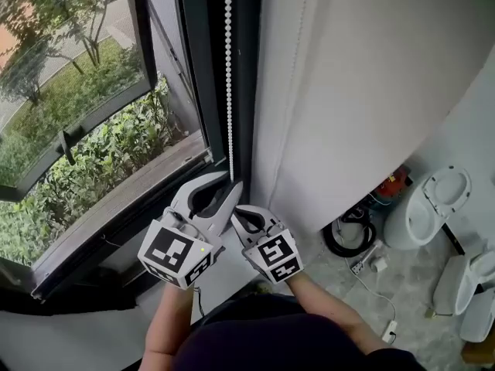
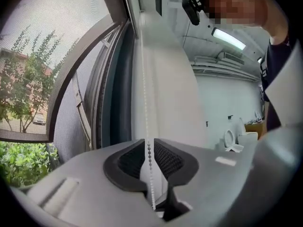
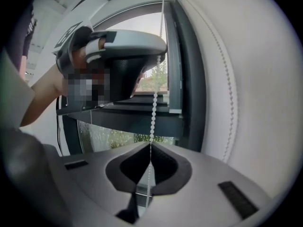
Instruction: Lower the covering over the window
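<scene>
Working the bead chain [image 3: 153,112] beside the dark window frame [image 1: 203,76], the right gripper [image 3: 150,144] is pressed together on it low down. The left gripper [image 2: 148,144], higher up, has its jaws slightly spread and the chain runs loose between them. The window pane [image 1: 85,122] shows uncovered. The next move likely calls for the left to pinch, then pull down.

Counting two grippers: left gripper [image 2: 148,142], right gripper [image 3: 150,144]. Counting two marker cubes at lower centre of the head view: left cube [image 1: 176,255], right cube [image 1: 278,257]. Registering one bead chain [image 1: 229,68] at upper centre, one white covering [image 1: 348,76] at upper right, one window [image 1: 77,91] at upper left. Registering one black cable coil [image 1: 348,238] and at least two white fixtures at lower right: upper fixture [image 1: 428,207], lower fixture [image 1: 464,280].
</scene>
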### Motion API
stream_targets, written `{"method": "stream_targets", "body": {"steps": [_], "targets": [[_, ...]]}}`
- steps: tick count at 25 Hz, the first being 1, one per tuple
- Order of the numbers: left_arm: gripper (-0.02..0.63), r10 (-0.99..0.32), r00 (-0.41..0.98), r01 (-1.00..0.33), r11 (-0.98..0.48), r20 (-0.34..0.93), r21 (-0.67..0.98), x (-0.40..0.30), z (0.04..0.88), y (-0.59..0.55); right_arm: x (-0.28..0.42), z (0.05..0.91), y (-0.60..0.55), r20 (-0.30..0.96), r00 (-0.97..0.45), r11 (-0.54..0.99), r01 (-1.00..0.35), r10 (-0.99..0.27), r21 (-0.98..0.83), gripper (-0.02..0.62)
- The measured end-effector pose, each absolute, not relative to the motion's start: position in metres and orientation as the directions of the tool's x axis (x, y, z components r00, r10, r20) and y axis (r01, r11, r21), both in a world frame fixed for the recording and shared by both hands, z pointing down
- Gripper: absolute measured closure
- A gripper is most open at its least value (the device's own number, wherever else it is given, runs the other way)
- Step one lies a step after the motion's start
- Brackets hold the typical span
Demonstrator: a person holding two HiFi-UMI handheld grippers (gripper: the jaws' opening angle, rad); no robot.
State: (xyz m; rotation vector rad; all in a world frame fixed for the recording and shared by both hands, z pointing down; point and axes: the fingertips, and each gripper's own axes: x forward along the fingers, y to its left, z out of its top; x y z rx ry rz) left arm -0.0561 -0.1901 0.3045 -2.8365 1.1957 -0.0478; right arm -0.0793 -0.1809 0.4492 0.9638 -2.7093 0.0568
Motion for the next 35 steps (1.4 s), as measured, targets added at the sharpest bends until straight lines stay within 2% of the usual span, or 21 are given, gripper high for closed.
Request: {"method": "stream_targets", "body": {"steps": [2, 3, 13, 35], "targets": [[0.591, -0.716, 0.698, -0.713, -0.697, 0.010, -0.071, -0.054, 0.303, -0.191, -0.079, 0.449, -0.181, 0.259, -0.743, 0.777, -0.628, -0.617, 0.051, 0.581], [0.594, -0.713, 0.701, -0.711, -0.700, 0.013, -0.068, -0.053, 0.303, -0.191, -0.078, 0.449, -0.182, 0.258, -0.742, 0.775, -0.630, -0.619, 0.050, 0.581], [0.595, -0.708, 0.704, -0.708, -0.706, 0.049, -0.031, -0.053, 0.329, -0.193, -0.077, 0.474, -0.185, 0.312, -0.727, 0.773, -0.633, -0.612, 0.042, 0.583], [0.595, -0.680, 0.696, -0.713, -0.693, 0.231, 0.111, -0.048, 0.458, -0.192, -0.062, 0.599, -0.174, 0.561, -0.650, 0.782, -0.623, -0.513, -0.007, 0.583]]}}
